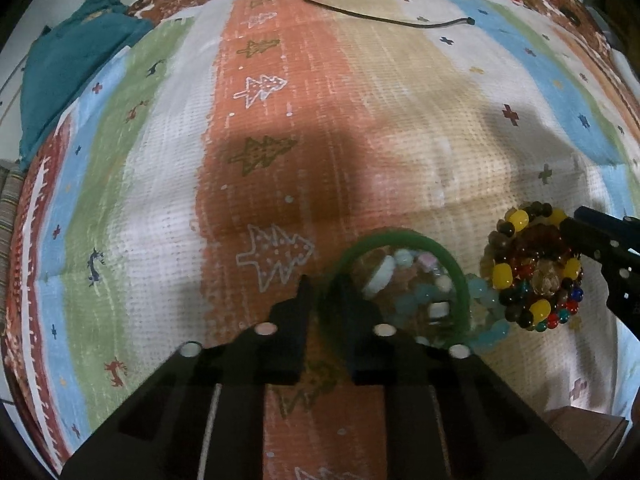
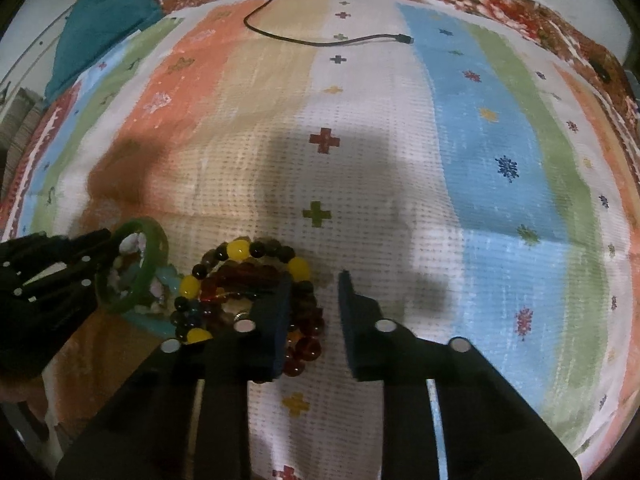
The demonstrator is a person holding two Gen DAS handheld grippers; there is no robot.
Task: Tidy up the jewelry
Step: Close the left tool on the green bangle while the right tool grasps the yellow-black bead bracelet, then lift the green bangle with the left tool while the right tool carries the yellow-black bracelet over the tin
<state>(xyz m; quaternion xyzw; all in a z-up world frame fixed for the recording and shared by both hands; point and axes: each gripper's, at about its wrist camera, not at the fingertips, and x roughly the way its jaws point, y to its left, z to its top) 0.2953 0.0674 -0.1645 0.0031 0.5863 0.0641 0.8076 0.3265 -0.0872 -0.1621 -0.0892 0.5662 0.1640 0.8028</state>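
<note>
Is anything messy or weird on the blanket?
Yes. The bracelets sit jumbled in one heap: a green bangle lies over pale blue beads, beside a pile of dark beaded bracelets. A loose black cable trails across the blanket, and a teal cloth lies crumpled at its corner.

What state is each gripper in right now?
Left gripper: closed on the green bangle.
Right gripper: jaws around the beaded bracelets; whether it grips them cannot be told.

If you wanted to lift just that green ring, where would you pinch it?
Pinch the green bangle at its far rim from above, one finger inside the hoop, one outside. It lies roughly flat on the striped cloth and that arc is bare, while pale beads crowd its middle and right.
</note>
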